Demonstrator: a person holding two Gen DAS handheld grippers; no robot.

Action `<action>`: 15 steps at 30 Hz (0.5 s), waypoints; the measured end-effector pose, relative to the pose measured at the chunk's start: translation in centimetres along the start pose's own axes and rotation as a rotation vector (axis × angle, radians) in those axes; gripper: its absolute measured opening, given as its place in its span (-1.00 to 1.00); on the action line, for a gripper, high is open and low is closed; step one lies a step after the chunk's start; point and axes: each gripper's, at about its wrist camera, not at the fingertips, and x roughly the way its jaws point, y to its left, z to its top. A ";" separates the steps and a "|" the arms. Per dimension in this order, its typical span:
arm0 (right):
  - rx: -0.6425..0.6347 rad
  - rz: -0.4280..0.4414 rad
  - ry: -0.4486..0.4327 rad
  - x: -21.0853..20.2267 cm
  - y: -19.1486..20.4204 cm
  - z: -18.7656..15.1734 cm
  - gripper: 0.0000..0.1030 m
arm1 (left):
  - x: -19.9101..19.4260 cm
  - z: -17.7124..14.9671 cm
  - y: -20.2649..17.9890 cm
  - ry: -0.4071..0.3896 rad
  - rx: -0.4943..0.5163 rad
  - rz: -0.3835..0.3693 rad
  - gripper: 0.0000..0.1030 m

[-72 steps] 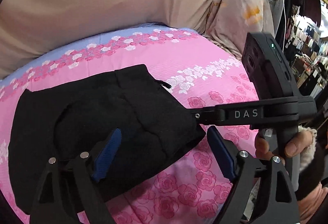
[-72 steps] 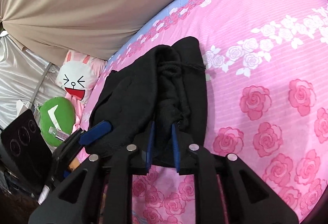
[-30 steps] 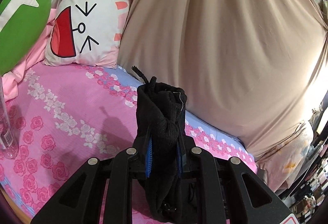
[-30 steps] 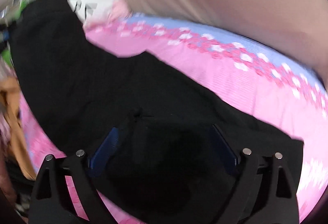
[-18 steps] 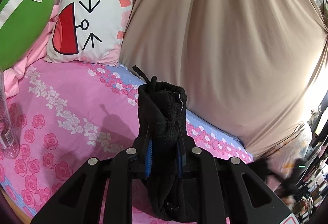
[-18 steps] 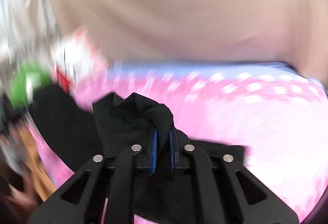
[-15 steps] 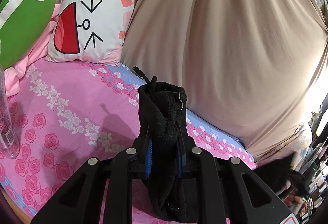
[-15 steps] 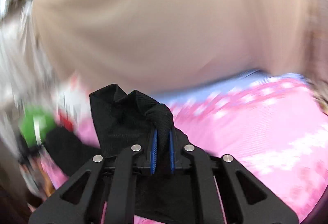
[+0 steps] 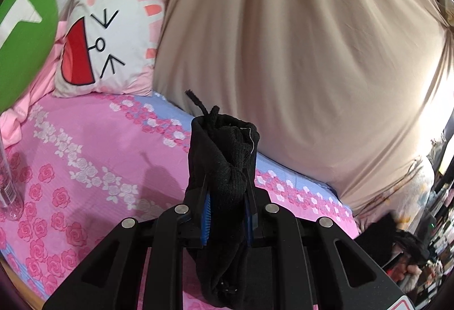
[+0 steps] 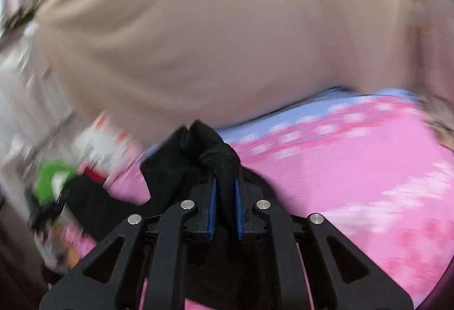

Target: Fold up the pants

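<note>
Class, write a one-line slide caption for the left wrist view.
Left gripper shut on bunched black pants, lifted above a pink rose-print bedsheet, cartoon pillow behind.

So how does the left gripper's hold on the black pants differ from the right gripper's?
The left gripper pinches a thick ribbed bunch of the black pants with a drawstring poking up; the right gripper pinches a thinner mesh-like fold. The left view is sharp, the right blurred. Both are shut on the fabric above the pink floral bedsheet.
</note>
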 end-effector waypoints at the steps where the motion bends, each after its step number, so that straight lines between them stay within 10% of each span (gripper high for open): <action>1: -0.037 0.073 0.096 3.3 2.7 -1.0 -0.54 | -0.1 0.0 -0.6 -0.001 0.010 0.002 -0.70; 4: -0.149 0.112 0.184 7.4 6.8 -2.9 -0.58 | -0.7 -0.1 -1.7 0.001 0.025 -0.010 -0.70; 15: 0.060 -0.098 0.259 5.1 -2.7 -10.8 -0.48 | -0.6 -0.9 -6.5 0.028 0.128 -0.114 -0.70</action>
